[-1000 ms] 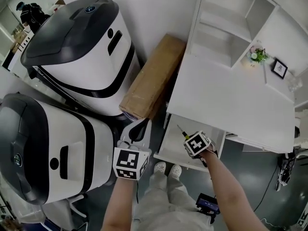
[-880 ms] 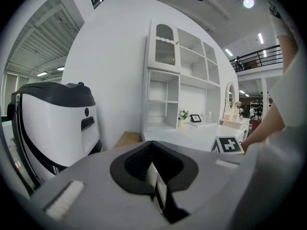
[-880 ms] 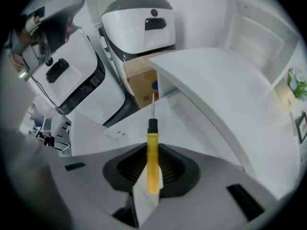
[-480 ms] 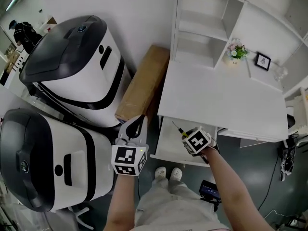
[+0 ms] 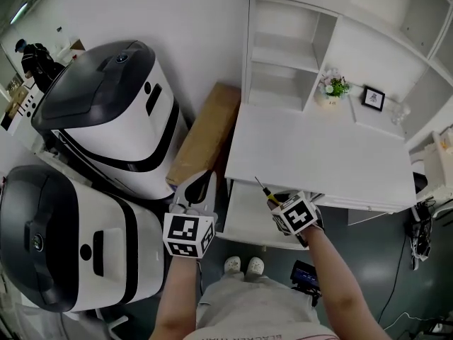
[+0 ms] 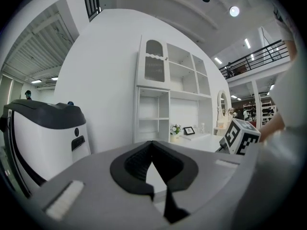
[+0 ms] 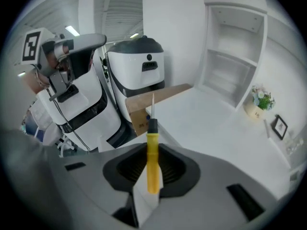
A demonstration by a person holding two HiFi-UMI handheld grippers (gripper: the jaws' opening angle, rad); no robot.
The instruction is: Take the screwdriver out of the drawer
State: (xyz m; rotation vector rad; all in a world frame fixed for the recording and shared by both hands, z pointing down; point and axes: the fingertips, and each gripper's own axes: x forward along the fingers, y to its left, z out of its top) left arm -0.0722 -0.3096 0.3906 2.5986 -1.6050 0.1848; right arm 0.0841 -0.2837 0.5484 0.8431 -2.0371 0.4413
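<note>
Grey-white left gripper [image 5: 204, 183], left of the drawer [image 5: 244, 222], has risen, its 2 jaws closed on nothing. Above the drawer, the right gripper [image 5: 277, 204] has lifted clear, clamping the screwdriver [image 5: 265, 192]: yellow handle, black collar, thin steel shaft. Extraction looks essentially done.

- drawer [image 5: 246, 217]: interior largely hidden under the bench [image 5: 318, 154] edge and right tongs [image 5: 276, 200].
- screwdriver [image 5: 267, 194]: handle end covered by the marker cube.
- framed picture [image 5: 373, 98], 1 o'clock: content too small to tell.
- lower white machine [image 5: 64, 239]: cut off at 9 o'clock.
</note>
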